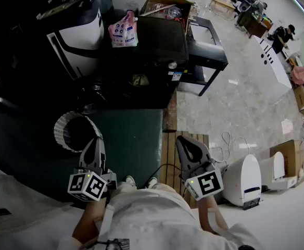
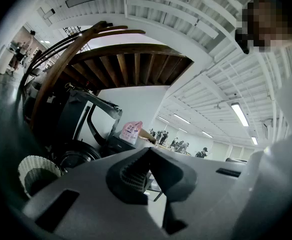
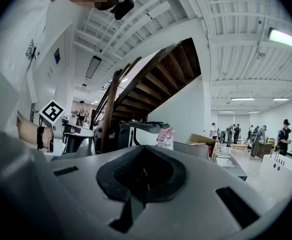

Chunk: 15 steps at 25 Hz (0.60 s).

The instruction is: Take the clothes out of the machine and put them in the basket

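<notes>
Left tongs [image 1: 97,141] are pressed together, holding nothing. Right tongs [image 1: 185,140] are likewise closed and empty. Basket [image 1: 63,130] lies near the left tongs, untouched.

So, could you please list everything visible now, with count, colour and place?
machine: one, black, top centre
pink packet: one, pink, on the machine
basket: one, white, at left, near the left tongs
cardboard box: one, brown, behind the machine
table: one, black, right of the machine
pallet: one, wooden brown, floor at centre
white appliances: two, white, floor at right
left tongs: one, grey, shut, empty, lower left
right tongs: one, grey, shut, empty, lower centre
</notes>
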Motion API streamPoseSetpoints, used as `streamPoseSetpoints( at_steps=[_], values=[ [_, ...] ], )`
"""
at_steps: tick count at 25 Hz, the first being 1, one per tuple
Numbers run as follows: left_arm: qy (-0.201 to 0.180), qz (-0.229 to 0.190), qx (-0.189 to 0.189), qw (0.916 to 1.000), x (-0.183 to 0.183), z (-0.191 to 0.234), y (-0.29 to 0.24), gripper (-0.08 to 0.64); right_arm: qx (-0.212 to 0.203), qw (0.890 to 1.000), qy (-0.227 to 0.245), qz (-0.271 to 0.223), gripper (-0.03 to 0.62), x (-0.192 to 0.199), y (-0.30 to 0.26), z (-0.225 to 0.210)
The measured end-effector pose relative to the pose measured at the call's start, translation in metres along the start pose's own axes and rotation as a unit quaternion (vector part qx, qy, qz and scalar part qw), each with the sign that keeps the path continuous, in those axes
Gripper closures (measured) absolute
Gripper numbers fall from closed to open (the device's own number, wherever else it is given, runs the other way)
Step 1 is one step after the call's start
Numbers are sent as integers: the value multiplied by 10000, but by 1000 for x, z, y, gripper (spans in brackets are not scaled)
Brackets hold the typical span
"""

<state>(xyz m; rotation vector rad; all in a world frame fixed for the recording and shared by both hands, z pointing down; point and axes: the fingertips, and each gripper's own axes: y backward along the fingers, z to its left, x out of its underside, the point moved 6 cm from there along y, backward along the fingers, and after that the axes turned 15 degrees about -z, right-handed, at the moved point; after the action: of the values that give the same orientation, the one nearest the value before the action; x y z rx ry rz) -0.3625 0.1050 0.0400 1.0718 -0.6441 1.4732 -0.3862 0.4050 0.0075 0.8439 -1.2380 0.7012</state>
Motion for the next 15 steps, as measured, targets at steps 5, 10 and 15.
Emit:
streamPoseSetpoints(
  at_steps=[5, 10, 15],
  values=[
    [-29, -10, 10, 10000, 0, -5, 3, 546, 12, 10000, 7, -43, 580, -1, 6, -2],
    [-67, 22, 77, 9999, 6, -9, 1, 546, 14, 10000, 30, -19, 580, 2, 10, -6],
    [2, 106, 61, 9999, 17, -11, 4, 546, 22, 9999, 98, -11, 578, 3, 19, -7]
  ],
)
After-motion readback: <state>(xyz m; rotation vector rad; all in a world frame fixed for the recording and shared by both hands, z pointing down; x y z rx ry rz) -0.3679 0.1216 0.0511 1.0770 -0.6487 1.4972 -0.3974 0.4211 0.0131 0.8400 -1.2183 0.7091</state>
